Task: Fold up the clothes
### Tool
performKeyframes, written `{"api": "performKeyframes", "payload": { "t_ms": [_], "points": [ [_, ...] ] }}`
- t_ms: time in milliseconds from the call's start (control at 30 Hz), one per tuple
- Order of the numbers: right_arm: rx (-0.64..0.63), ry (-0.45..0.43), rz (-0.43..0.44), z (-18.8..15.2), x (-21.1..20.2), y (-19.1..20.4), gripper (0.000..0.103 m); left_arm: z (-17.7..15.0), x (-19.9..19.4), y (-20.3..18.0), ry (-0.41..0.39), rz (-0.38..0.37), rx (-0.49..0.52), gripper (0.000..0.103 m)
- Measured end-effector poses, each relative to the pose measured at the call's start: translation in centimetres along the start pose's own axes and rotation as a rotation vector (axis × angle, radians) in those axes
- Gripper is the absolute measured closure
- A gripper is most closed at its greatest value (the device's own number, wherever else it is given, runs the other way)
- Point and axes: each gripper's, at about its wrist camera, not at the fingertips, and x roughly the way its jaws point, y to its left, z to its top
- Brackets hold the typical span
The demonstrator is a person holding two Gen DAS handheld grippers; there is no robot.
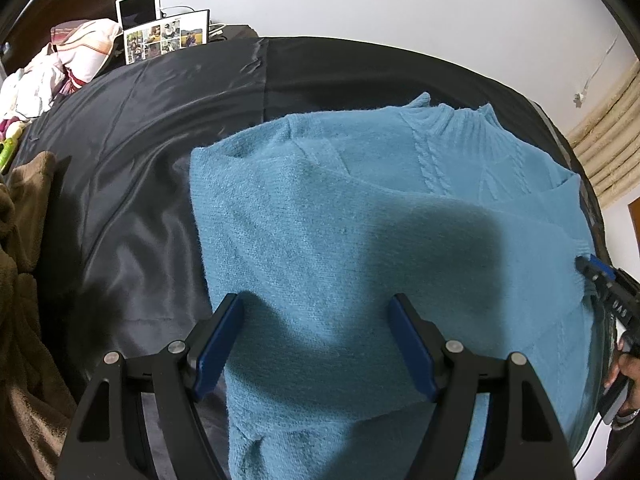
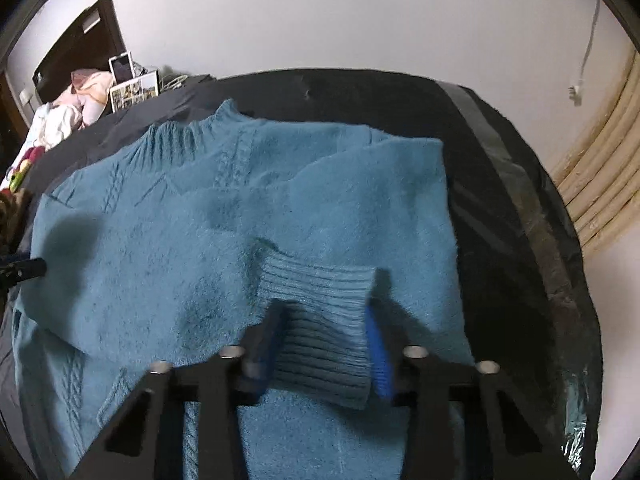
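Note:
A fluffy blue knit sweater (image 1: 340,208) lies spread on the dark bedsheet (image 1: 140,140), collar toward the far side, with a sleeve folded across its body. My left gripper (image 1: 318,340) hovers open above the sweater's lower left part, with nothing between its fingers. In the right wrist view the ribbed sleeve cuff (image 2: 320,320) fills the gap between the two blue pads, and my right gripper (image 2: 326,340) is shut on it above the sweater (image 2: 160,240). The right gripper (image 1: 590,266) also shows at the sweater's right edge, held by a hand (image 1: 624,360). The left gripper's tip (image 2: 36,268) pokes in at the left edge.
A brown blanket (image 1: 24,280) lies bunched at the near left. Pillows and loose clothes (image 1: 60,60), a photo frame (image 1: 166,38) and a tablet (image 1: 138,8) are at the far left. The bed's right edge (image 2: 540,240) runs close to the wall and a beige ribbed covering (image 2: 600,184).

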Motion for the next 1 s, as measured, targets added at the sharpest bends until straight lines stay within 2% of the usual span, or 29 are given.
{"api": "performKeyframes", "payload": {
  "t_ms": [33,300,500,633,800,900,933,967,1000],
  "points": [
    [0.005,-0.024,-0.003,0.4,-0.7,-0.2,0.098,0.0,0.0,0.1,-0.003,0.001,-0.004,0.025],
    [-0.018,-0.198,-0.049,3.5,-4.8,0.1,0.098,0.3,-0.2,0.6,-0.034,0.026,-0.043,0.025],
    [-0.079,-0.156,-0.117,3.6,-2.2,0.9,0.098,0.2,0.6,1.3,-0.034,0.048,-0.058,0.022],
    [-0.054,-0.051,-0.125,2.5,0.9,-0.4,0.098,-0.1,0.5,1.9,-0.036,0.058,-0.055,0.018],
    [-0.05,-0.059,-0.104,2.3,-0.2,-0.6,0.097,0.0,0.3,2.0,-0.026,0.067,-0.076,0.017],
    [-0.047,-0.064,-0.091,2.2,-0.8,-0.8,0.082,-0.2,-1.0,1.2,-0.048,0.094,-0.056,0.016],
    [-0.046,-0.066,-0.087,2.1,-1.0,-0.8,0.064,-0.4,-1.5,0.9,-0.06,0.088,-0.041,0.016],
    [-0.045,-0.068,-0.083,2.1,-1.2,-0.8,0.034,-0.6,-1.9,0.5,-0.066,0.085,-0.023,0.016],
    [-0.045,-0.069,-0.079,2.0,-1.5,-0.9,0.026,-0.9,-2.2,0.1,-0.07,0.084,-0.003,0.016]
  ]
}}
